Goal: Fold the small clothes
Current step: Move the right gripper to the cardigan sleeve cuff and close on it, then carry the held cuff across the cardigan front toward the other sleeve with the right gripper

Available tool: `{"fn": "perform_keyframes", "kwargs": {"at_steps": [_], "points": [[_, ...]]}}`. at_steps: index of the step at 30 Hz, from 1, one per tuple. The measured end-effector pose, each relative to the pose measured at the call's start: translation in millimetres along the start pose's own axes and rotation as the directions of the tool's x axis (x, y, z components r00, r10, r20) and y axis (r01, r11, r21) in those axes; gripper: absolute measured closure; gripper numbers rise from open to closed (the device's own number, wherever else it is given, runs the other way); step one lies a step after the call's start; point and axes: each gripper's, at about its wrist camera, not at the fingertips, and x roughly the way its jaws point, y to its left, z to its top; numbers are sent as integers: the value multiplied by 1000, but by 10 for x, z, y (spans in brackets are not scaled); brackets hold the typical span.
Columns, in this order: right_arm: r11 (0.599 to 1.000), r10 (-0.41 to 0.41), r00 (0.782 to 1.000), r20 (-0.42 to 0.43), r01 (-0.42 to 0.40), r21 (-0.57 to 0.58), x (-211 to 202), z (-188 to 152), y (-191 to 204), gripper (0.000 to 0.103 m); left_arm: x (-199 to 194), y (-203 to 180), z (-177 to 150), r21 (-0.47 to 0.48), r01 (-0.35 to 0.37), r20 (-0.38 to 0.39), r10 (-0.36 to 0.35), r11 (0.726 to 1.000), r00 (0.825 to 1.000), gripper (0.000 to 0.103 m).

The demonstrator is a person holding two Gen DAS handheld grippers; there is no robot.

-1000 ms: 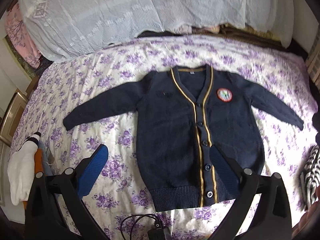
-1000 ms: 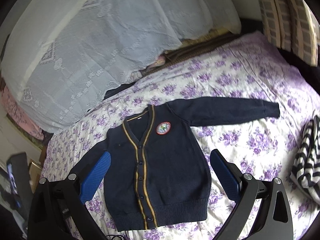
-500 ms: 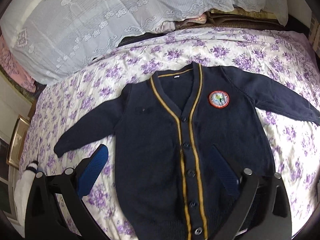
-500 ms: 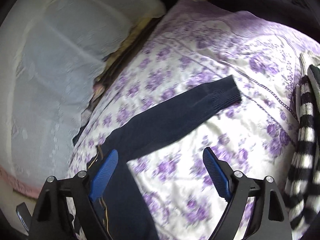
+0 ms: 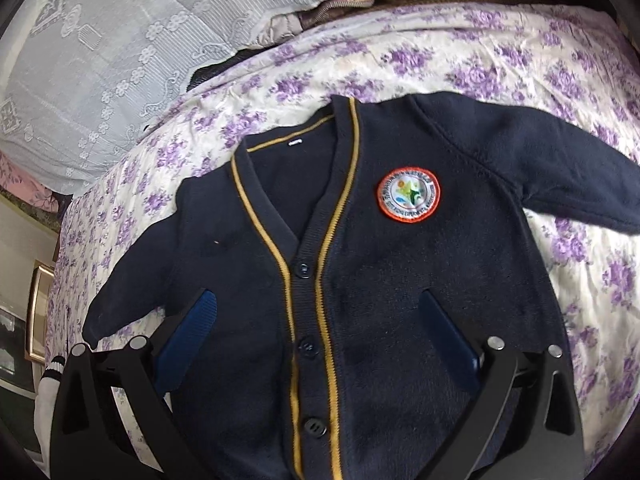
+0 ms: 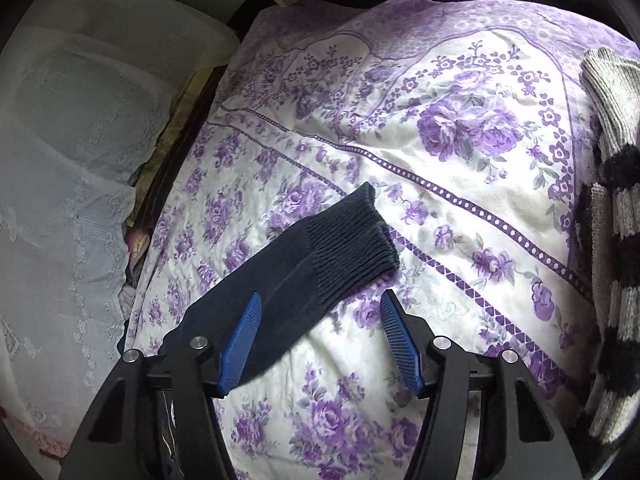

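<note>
Left wrist view: my left gripper (image 5: 316, 332) hangs with jaws spread over the cardigan (image 5: 360, 280), laid flat and buttoned on the bed (image 5: 460, 60), ready for folding. Right wrist view: my right gripper (image 6: 320, 340), jaws just narrowing but not pinching, straddles the sleeve (image 6: 312, 264), whose cuff lies just beyond, to lift it inward.

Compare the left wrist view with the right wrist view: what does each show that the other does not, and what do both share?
Left wrist only: the cardigan's front with its round badge, buttons and yellow trim, under the open left gripper.
Right wrist only: the ribbed sleeve cuff, a striped knit at the edge, and the right gripper, its jaws just closing around the sleeve, not yet pressing.
Both: the purple flowered bedspread and white lace cover.
</note>
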Motion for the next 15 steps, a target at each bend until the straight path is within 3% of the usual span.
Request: {"fn": "perform_keyframes", "kwargs": {"at_steps": [8, 11, 13, 15], "points": [[998, -53, 996, 69, 55, -21, 106, 46, -41, 53, 456, -10, -171, -14, -8, -113, 6, 1000, 994, 4], [994, -88, 992, 95, 93, -52, 149, 74, -20, 63, 466, 29, -225, -38, 13, -95, -16, 999, 995, 4], [990, -110, 989, 101, 118, -81, 172, 89, 3, 83, 461, 30, -226, -23, 10, -89, -12, 1000, 996, 4], [987, -109, 989, 95, 119, -105, 179, 108, 37, 91, 446, 39, -222, -9, 9, -85, -9, 1000, 996, 4]]}}
